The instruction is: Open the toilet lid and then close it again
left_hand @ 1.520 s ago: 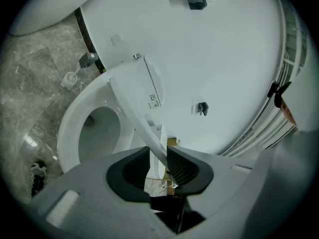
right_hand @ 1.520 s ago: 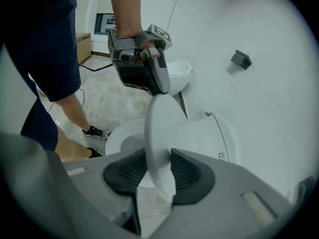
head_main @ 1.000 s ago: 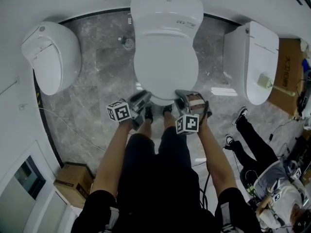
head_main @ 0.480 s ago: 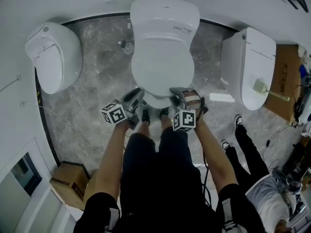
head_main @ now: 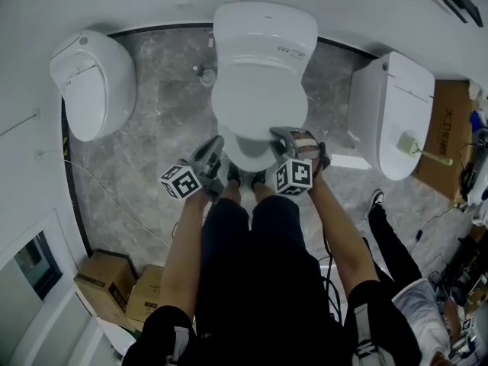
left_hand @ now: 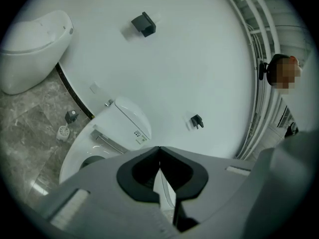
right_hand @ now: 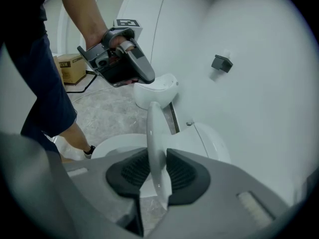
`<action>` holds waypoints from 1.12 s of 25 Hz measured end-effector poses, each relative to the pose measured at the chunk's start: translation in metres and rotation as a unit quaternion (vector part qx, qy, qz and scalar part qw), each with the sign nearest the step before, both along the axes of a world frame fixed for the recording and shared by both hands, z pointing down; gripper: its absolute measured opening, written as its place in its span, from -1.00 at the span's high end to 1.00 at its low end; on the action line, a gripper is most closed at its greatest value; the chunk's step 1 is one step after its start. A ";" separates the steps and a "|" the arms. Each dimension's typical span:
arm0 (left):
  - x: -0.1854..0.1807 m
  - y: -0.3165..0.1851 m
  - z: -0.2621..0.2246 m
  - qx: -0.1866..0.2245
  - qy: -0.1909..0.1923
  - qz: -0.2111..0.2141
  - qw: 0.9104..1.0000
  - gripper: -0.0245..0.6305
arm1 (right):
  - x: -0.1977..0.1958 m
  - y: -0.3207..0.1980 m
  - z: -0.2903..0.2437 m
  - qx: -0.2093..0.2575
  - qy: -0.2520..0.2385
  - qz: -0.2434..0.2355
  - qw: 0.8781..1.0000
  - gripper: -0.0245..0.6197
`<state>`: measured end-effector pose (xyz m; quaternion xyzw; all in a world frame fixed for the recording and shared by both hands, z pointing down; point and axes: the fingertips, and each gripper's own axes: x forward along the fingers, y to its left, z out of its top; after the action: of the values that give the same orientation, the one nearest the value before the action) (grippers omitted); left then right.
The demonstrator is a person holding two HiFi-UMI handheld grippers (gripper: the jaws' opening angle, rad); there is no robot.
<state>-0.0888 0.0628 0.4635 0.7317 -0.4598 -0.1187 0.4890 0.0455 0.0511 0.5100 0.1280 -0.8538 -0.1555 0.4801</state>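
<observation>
At toilet (head_main: 265, 29) | lid (right_hand: 154, 133) lifted higher | right gripper (right_hand: 155, 169) tightening on it | left gripper (left_hand: 159, 151) closed

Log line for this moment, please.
toilet lid: part-raised | right claw: just closed further, gripping lid edge | left claw: shut

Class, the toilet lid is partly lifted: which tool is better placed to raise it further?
Right, probably. The right tool has just been closing its jaws on the lid, whose front edge sits between them. The left tool is shut, not gripping the lid.
</observation>
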 end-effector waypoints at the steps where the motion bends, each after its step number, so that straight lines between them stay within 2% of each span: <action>1: -0.001 0.001 -0.003 0.002 0.003 -0.001 1.000 0.90 | 0.000 -0.004 -0.002 0.001 0.002 0.003 1.000 0.64; 4: -0.005 0.003 -0.006 0.006 0.002 0.012 1.000 0.90 | -0.002 -0.019 -0.007 0.002 0.003 0.017 1.000 0.67; 9: -0.014 -0.006 -0.009 0.006 -0.019 0.058 0.998 0.90 | -0.002 -0.042 -0.019 0.004 -0.002 0.050 0.999 0.70; 15: -0.026 -0.025 -0.022 0.025 -0.036 0.094 0.995 0.90 | -0.003 -0.070 -0.030 0.009 -0.012 0.093 0.996 0.72; 28: -0.034 -0.037 -0.020 0.023 -0.039 0.112 0.993 0.90 | -0.005 -0.127 -0.047 -0.038 -0.052 0.122 0.990 0.69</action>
<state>-0.1226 0.0256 0.4431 0.7935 -0.3910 -0.0452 0.4641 0.0406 -0.0759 0.4627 0.2207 -0.8608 -0.0564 0.4551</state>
